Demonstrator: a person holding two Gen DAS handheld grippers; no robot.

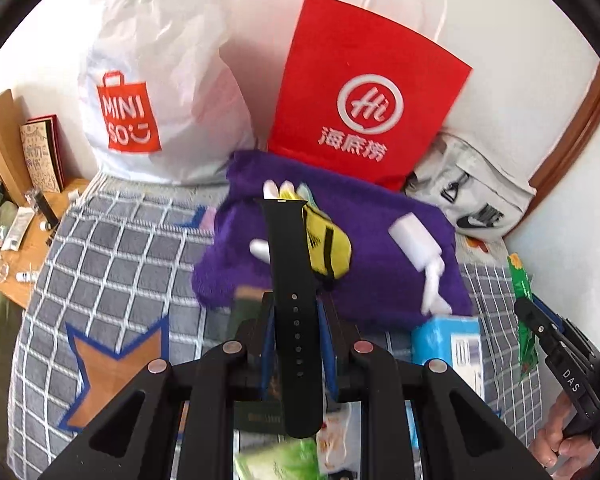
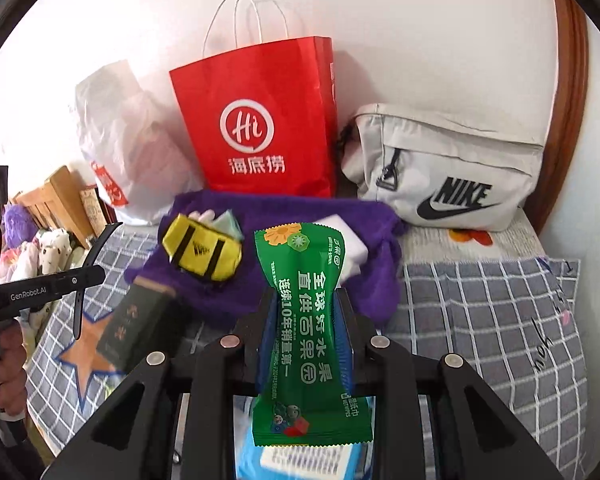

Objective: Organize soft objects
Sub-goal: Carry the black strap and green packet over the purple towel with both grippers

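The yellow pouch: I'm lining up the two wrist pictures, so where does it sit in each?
Left wrist: the yellow pouch lies centre frame on the purple towel, partly hidden behind the black strap.
Right wrist: the pouch lies left of centre, at the towel's left end.
Shared landmark: the red bag stands just behind the towel.

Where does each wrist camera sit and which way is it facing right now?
Left wrist: on the left hand-held gripper, angled down the bed toward the wall, black rubber watch strap clamped; the other gripper and hand show at right.
Right wrist: on the right hand-held gripper, same heading, green wet-wipes packet clamped.
Shared: red paper bag, purple fleece blanket.
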